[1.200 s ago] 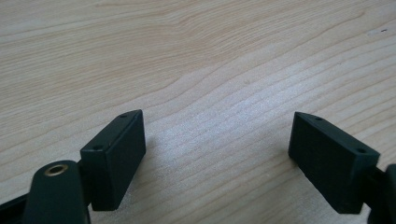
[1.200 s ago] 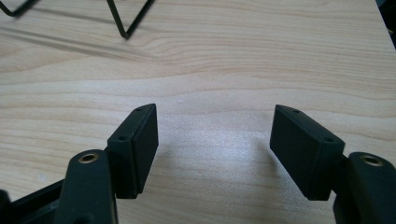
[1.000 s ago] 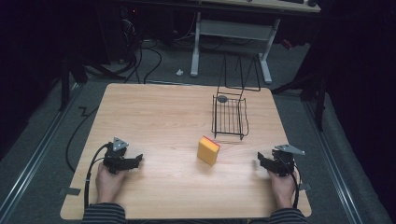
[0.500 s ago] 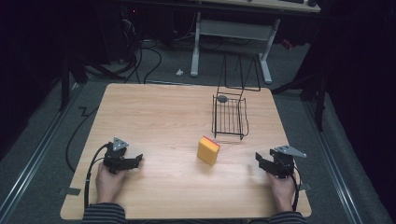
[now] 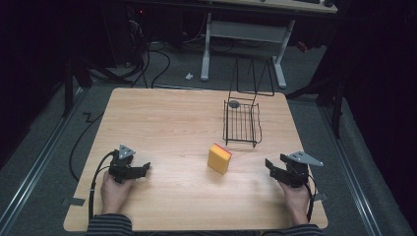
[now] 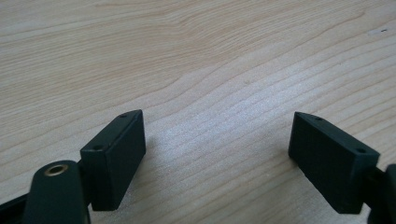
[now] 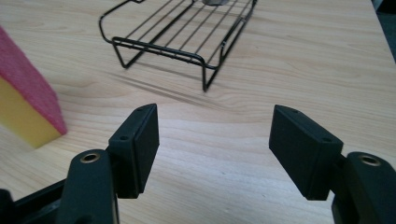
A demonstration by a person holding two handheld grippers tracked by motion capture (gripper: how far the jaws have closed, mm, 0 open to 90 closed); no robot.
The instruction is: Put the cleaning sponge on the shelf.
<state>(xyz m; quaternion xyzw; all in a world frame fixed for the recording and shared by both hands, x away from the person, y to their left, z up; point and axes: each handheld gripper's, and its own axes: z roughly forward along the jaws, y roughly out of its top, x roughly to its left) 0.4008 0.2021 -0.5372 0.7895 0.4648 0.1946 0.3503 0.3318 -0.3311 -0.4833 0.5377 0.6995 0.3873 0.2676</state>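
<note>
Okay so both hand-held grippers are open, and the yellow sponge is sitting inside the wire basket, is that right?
Not quite. The yellow sponge stands on the bare table, just in front of the wire basket, as the high view shows. Both hand-held grippers are open.

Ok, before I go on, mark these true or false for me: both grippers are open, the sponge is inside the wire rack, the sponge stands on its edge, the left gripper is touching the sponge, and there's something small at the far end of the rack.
1. Both grippers are open. True: the left gripper and the right gripper each show jaws spread wide with nothing between them.
2. The sponge is inside the wire rack. False: the sponge sits on the table, in front of the wire rack and apart from it.
3. The sponge stands on its edge. True.
4. The left gripper touches the sponge. False: bare wood lies between them.
5. Something small sits at the rack's far end. True: a small grey object, too small to identify.
</note>
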